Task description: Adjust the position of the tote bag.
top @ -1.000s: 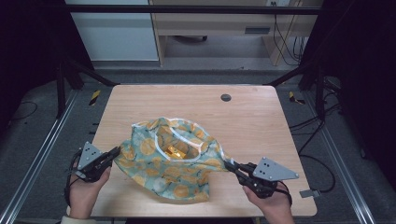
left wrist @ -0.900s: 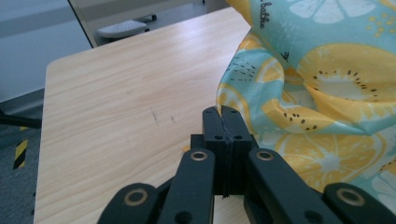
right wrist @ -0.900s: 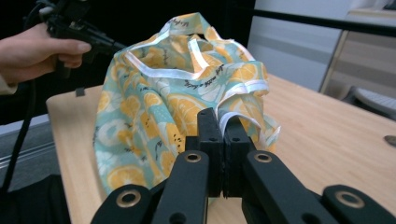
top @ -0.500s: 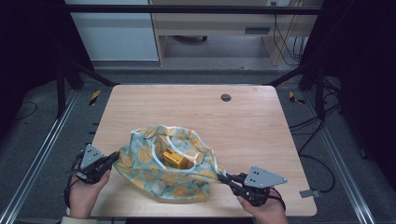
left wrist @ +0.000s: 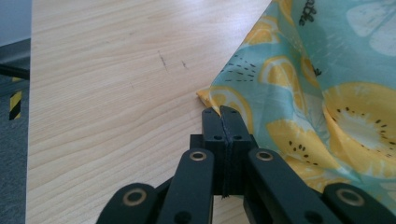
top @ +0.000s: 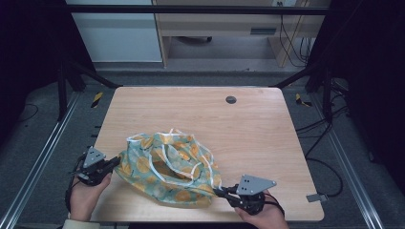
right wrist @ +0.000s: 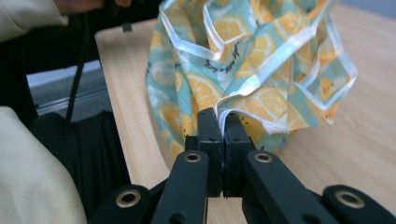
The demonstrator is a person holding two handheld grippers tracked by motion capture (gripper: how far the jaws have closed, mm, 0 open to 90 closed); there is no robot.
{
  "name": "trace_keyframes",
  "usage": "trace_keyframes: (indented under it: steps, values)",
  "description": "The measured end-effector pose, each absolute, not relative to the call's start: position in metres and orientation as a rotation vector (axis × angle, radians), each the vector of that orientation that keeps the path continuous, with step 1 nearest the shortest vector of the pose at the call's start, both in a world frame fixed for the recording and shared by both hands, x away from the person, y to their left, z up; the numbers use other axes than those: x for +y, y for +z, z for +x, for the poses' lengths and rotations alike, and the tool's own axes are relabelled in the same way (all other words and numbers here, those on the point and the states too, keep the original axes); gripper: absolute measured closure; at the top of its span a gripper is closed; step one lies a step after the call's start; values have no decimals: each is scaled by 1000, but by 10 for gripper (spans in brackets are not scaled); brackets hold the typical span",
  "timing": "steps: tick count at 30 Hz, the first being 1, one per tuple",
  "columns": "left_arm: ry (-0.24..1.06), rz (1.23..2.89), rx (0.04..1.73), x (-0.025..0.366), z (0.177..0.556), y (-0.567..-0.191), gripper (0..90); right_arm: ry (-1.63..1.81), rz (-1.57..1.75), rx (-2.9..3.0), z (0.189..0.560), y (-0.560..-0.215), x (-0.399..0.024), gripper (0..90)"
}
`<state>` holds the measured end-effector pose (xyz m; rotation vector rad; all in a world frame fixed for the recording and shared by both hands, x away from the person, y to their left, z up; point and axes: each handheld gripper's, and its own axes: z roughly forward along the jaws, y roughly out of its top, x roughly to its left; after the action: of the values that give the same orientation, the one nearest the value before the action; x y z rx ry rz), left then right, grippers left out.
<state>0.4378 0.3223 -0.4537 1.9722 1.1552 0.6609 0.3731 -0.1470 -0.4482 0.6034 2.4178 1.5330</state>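
High view: both grippers (top: 116, 163) (top: 220, 191) clamp the fruit-print cloth (top: 169, 167) on the table (top: 248, 129).

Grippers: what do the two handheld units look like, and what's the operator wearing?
Both the left gripper and right gripper are black, with linkage arms on brass-coloured pivots, flat black jaws, a grey three-cornered plate on top and a black cable. The sleeve is cream.

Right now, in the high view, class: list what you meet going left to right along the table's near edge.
Left black two-jaw gripper → crumpled teal cloth with yellow lemon print and white trim → right black two-jaw gripper, both clamped on the cloth, above the light wooden table.
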Motion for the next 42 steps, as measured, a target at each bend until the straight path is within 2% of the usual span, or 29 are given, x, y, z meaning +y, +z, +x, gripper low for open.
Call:
trace_keyframes:
  steps: [18, 42]
  values:
    - [645, 2163, 1156, 308, 456, -473, 900, 1309, 744, 2532, 400, -472, -143, 890]
    - [695, 2238, 1095, 297, 464, -479, 900, 1246, 833, 2505, 409, -478, -149, 886]
